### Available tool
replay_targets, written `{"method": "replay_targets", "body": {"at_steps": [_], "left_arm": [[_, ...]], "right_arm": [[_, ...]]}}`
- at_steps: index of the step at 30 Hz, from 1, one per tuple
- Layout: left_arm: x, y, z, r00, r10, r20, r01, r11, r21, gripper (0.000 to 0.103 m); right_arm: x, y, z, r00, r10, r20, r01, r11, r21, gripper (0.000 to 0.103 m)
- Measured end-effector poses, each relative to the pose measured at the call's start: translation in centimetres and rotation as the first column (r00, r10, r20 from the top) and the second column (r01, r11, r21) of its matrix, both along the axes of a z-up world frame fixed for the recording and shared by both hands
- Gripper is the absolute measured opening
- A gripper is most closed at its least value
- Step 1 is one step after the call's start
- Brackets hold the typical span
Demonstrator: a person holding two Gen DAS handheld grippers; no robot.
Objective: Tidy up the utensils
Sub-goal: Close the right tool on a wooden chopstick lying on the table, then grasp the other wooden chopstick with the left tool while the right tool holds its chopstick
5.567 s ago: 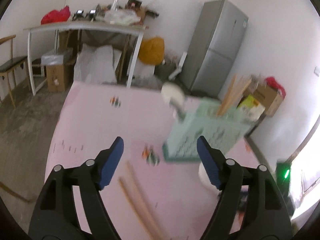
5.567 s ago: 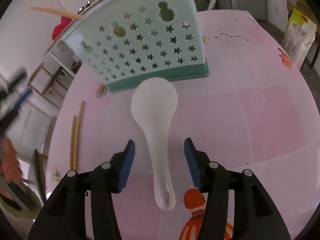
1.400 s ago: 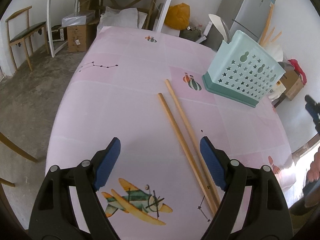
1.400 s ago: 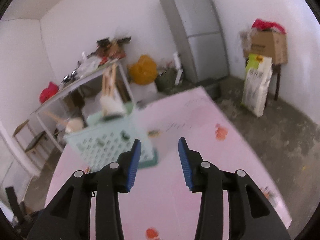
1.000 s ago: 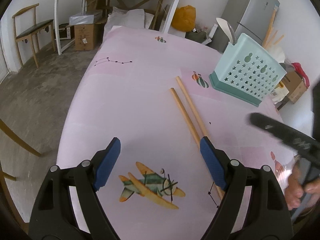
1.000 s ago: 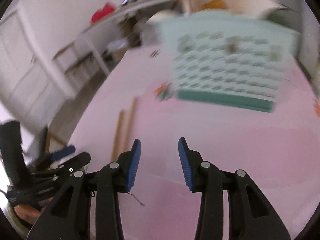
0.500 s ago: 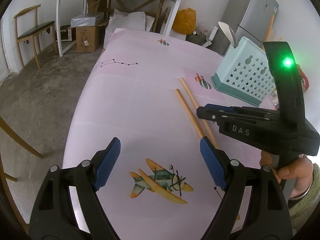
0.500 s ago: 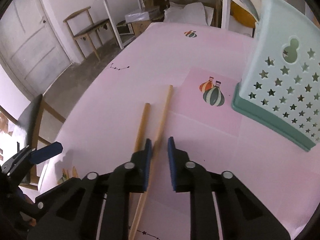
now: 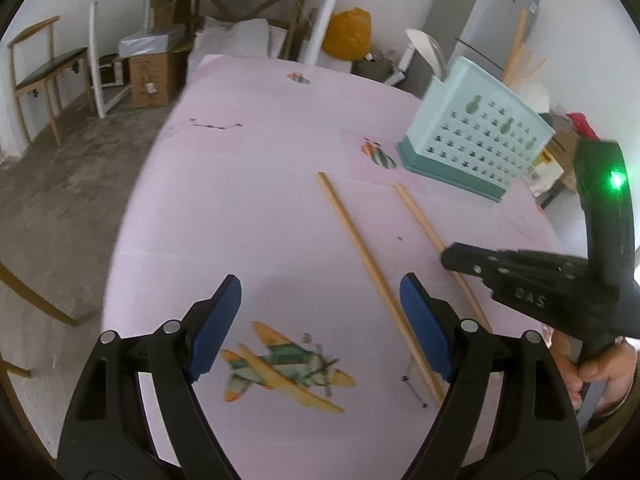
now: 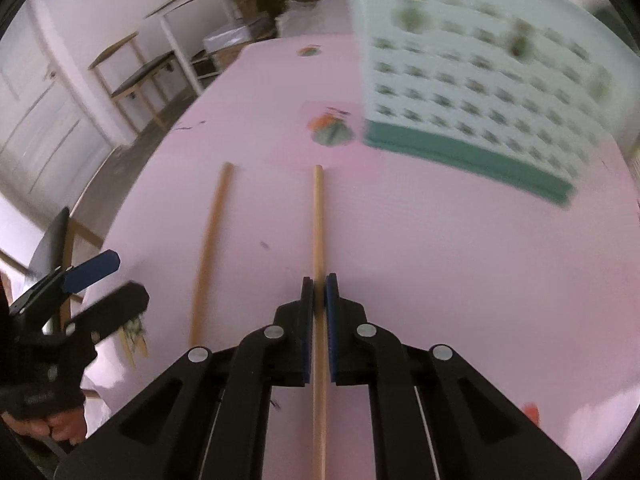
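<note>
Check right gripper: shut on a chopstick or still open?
Shut. The right gripper has its blue pads against the right chopstick; the left chopstick lies free.

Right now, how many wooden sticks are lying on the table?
2. One is clamped between the right gripper pads, nearer the green basket. The other lies loose beside it, on the left gripper side. More sticks stand in the basket; some may be hidden.

"DAS" on right gripper (image 9: pixel 452 258)
</note>
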State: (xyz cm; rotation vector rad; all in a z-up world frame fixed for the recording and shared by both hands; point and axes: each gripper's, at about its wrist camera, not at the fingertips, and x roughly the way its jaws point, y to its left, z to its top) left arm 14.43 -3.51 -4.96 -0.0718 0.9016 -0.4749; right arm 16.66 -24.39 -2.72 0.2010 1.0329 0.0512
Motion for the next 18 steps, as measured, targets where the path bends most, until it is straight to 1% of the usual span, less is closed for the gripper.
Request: {"method": "replay_targets", "body": {"at_steps": [1, 3, 5, 6, 7, 9, 11, 12, 13, 15, 17, 18], "left_arm": [[0.0, -0.7, 0.0, 1.000, -0.020, -0.007, 0.020, 1.000, 0.002, 0.077], [-0.3, -1.5, 0.0, 0.999, -0.046, -0.004, 0.046, 0.999, 0.018, 0.073], [-0.7, -2.9, -0.1, 0.997, -0.077, 0.008, 0.076, 0.994, 0.073, 0.064], [-0.9, -3.3, -0.2, 0.996, -0.085, 0.011, 0.084, 0.992, 0.097, 0.062], [-1.1, -3.9, -0.3, 0.995, -0.104, 0.011, 0.102, 0.988, 0.119, 0.057], [-1.4, -4.6, -0.5, 0.992, -0.130, 0.002, 0.128, 0.982, 0.136, 0.054], [-1.5, -5.2, -0.8, 0.990, -0.138, -0.017, 0.139, 0.978, 0.152, 0.049], [-1.5, -5.2, -0.9, 0.990, -0.139, -0.024, 0.141, 0.977, 0.160, 0.049], [-1.6, -5.5, -0.9, 0.990, -0.138, -0.016, 0.138, 0.975, 0.176, 0.046], [-1.8, -5.6, -0.8, 0.991, -0.137, -0.007, 0.136, 0.970, 0.201, 0.039], [-1.8, -5.6, -0.8, 0.993, -0.122, 0.001, 0.119, 0.967, 0.225, 0.026], [-1.7, -5.4, -0.8, 0.994, -0.113, 0.002, 0.110, 0.966, 0.234, 0.021]], "right_arm": [[-0.7, -0.6, 0.0, 1.000, -0.021, -0.002, 0.021, 1.000, 0.010, 0.006], [-1.8, -1.6, -0.1, 0.998, -0.062, -0.008, 0.062, 0.998, 0.025, 0.006], [-2.6, -2.4, -0.3, 0.996, -0.092, -0.009, 0.092, 0.995, 0.042, 0.006], [-2.9, -2.8, -0.3, 0.995, -0.104, -0.008, 0.104, 0.993, 0.051, 0.006], [-3.0, -3.0, -0.4, 0.994, -0.112, -0.006, 0.112, 0.992, 0.057, 0.006], [-3.2, -3.2, -0.5, 0.993, -0.120, 0.000, 0.119, 0.991, 0.067, 0.006], [-2.9, -2.9, -0.6, 0.993, -0.121, 0.004, 0.120, 0.991, 0.061, 0.006], [-2.9, -2.7, -0.6, 0.993, -0.119, 0.008, 0.119, 0.991, 0.055, 0.006], [-3.0, -2.6, -0.7, 0.993, -0.119, 0.011, 0.118, 0.992, 0.053, 0.006], [-3.0, -2.5, -0.7, 0.993, -0.119, 0.017, 0.118, 0.991, 0.054, 0.006], [-3.0, -2.5, -0.7, 0.992, -0.122, 0.022, 0.120, 0.991, 0.061, 0.006], [-3.0, -2.6, -0.7, 0.992, -0.123, 0.024, 0.121, 0.990, 0.067, 0.006]]}}
